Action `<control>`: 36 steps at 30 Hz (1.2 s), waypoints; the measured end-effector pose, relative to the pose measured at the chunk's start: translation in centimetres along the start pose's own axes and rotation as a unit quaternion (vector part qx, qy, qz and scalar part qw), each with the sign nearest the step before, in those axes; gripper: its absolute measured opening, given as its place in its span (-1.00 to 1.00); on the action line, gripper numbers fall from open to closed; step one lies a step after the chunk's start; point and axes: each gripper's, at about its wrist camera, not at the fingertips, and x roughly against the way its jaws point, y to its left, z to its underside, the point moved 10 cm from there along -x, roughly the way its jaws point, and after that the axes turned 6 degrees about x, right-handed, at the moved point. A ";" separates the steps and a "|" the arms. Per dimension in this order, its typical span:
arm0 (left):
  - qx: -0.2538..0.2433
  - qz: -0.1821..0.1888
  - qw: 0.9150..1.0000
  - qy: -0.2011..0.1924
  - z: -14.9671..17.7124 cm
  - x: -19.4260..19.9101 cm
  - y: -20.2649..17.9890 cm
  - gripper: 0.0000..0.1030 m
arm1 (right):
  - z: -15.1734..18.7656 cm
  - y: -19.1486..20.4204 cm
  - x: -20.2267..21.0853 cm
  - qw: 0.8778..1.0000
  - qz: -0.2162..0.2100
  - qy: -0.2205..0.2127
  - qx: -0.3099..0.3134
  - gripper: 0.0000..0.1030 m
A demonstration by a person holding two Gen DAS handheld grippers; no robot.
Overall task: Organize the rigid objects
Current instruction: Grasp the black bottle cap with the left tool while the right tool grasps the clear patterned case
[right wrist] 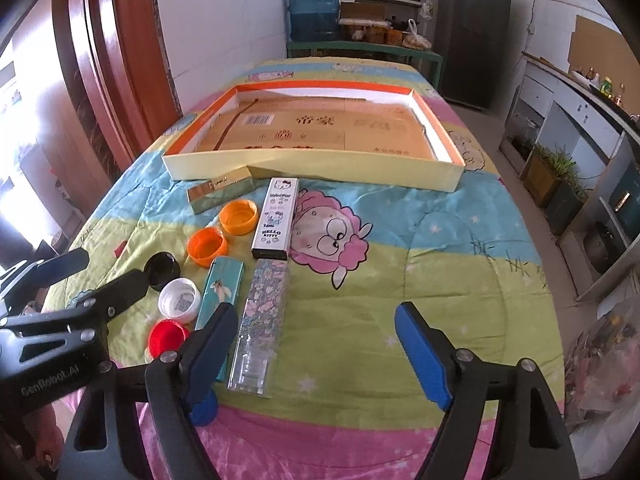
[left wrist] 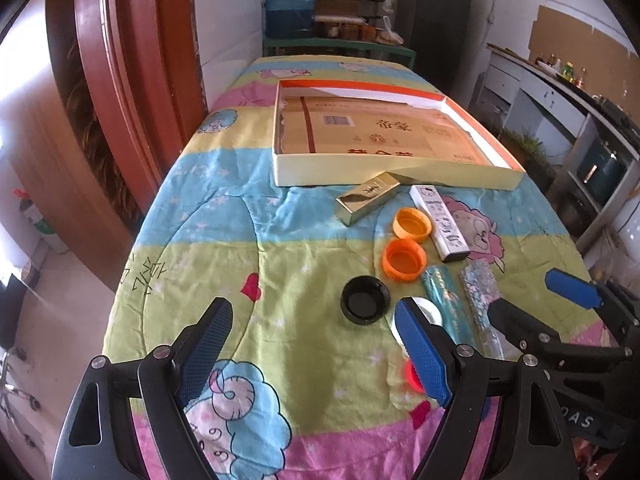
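1. Both tools hover spread and empty: left tool (left wrist: pixel 316 344), right tool (right wrist: pixel 320 344).
2. The clear floral box (right wrist: pixel 262 320) lies just ahead of the right tool, near the table's (right wrist: pixel 460 280) near edge, beside the teal box (right wrist: pixel 222 284).
3. It looks light, stiff and slick; pinch across its narrow sides at mid-length.

We see a shiny metallic gold box (left wrist: pixel 368 203), glossy plastic caps (left wrist: pixel 404 265), a matt cardboard tray (left wrist: pixel 394 169), and soft printed cloth (left wrist: pixel 240 216).

We've got the left gripper (left wrist: pixel 316 346) hovering wide open just short of the black cap (left wrist: pixel 365 299). Past that cap sit two orange caps (left wrist: pixel 405 259), then the gold box (left wrist: pixel 368 197) touching the tray (left wrist: pixel 384 169).
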 end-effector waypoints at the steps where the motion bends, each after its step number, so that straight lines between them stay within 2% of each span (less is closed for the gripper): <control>1: 0.000 0.000 1.000 0.003 0.1 -0.2 0.1 0.63 | 0.0 0.1 -0.1 1.000 0.000 0.001 0.001 0.53; 15: -0.045 -0.006 0.999 0.027 1.5 -1.8 0.4 0.63 | 0.2 0.7 -1.0 1.000 -0.004 0.011 0.014 0.48; 19: -0.049 0.001 0.998 0.025 1.0 -2.5 -0.2 0.63 | 0.5 0.7 -1.4 1.000 -0.005 0.016 0.013 0.45; 28: -0.052 0.016 0.998 0.018 -0.2 -3.5 -1.1 0.63 | 0.6 1.2 -1.8 0.999 -0.035 0.018 0.006 0.10; 30: -0.052 0.019 0.998 0.017 -0.3 -3.6 -1.1 0.58 | 0.5 1.7 -1.9 0.999 -0.034 0.016 0.018 -0.08; 32: -0.053 0.022 0.998 0.013 -0.5 -3.5 -1.2 0.39 | 0.4 2.1 -2.0 0.999 -0.032 0.015 0.027 -0.17; 36: -0.058 0.024 0.998 0.007 -0.7 -3.5 -1.4 0.16 | 0.4 2.6 -2.0 0.999 -0.034 0.012 0.037 -0.32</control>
